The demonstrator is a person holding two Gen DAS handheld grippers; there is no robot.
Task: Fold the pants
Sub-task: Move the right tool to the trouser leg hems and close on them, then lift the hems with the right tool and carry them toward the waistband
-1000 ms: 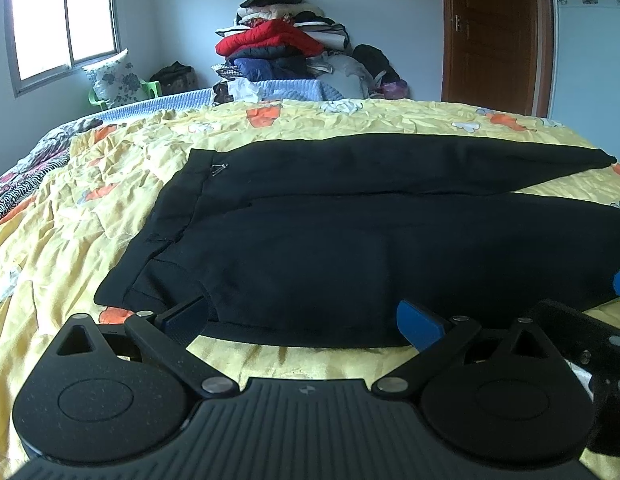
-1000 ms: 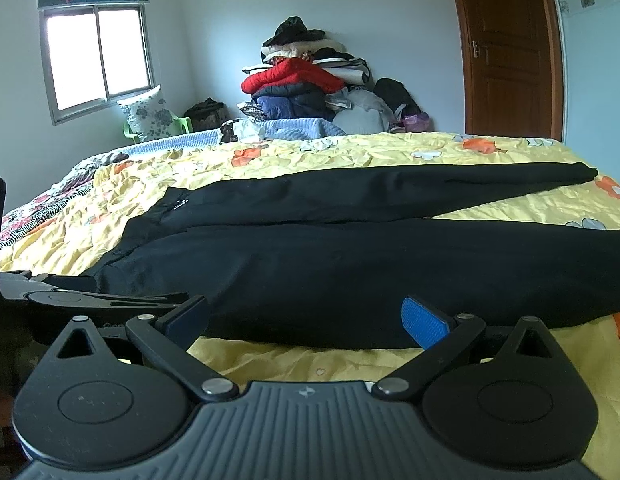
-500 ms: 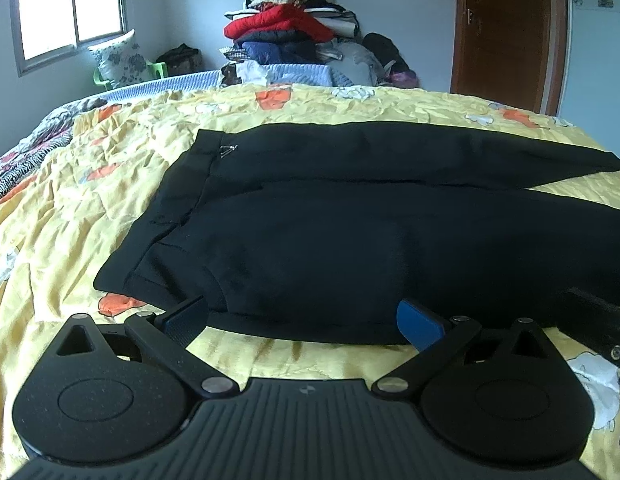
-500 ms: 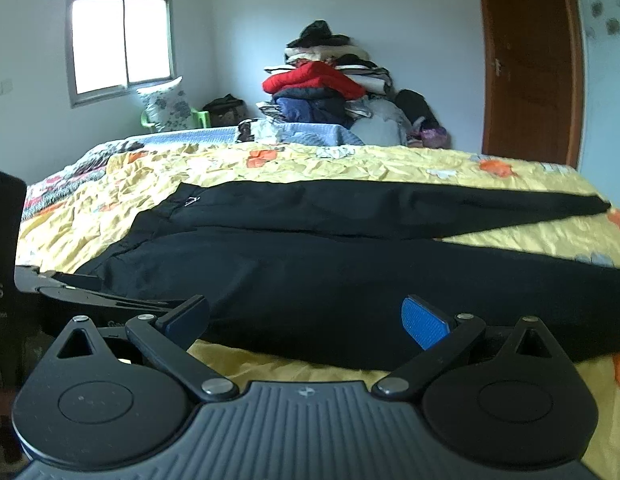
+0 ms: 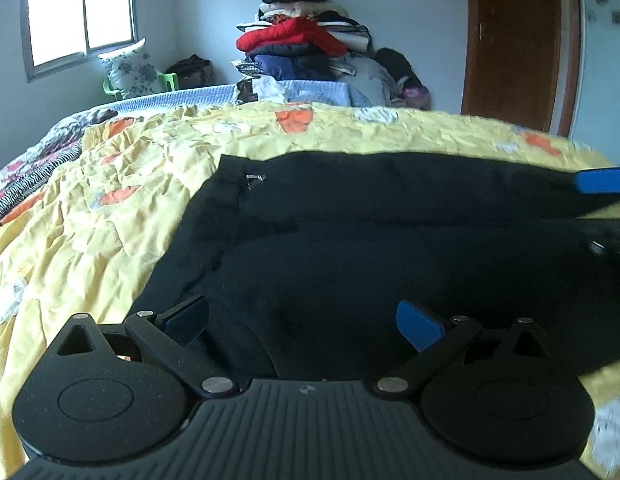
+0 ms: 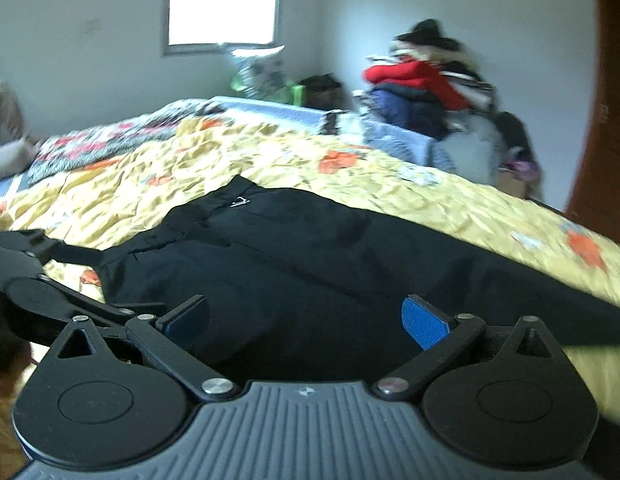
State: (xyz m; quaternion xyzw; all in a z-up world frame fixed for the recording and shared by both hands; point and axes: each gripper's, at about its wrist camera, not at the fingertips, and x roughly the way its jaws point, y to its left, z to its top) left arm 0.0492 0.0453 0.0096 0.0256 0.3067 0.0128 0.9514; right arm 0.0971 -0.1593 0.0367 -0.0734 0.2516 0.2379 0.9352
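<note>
Black pants (image 5: 350, 240) lie flat on the bed (image 5: 109, 208), legs side by side, ready for folding. Left hand-held gripper (image 5: 301, 322) and right hand-held gripper (image 6: 305, 322) hover spread over the near edge, pinching nothing

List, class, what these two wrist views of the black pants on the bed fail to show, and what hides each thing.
1. Leg ends of the black pants: cut off by the right edge in both views.
2. Near hem of the pants: hidden behind the left gripper and the right gripper.
3. Clothes pile: motion-blurred in the right wrist view.
</note>
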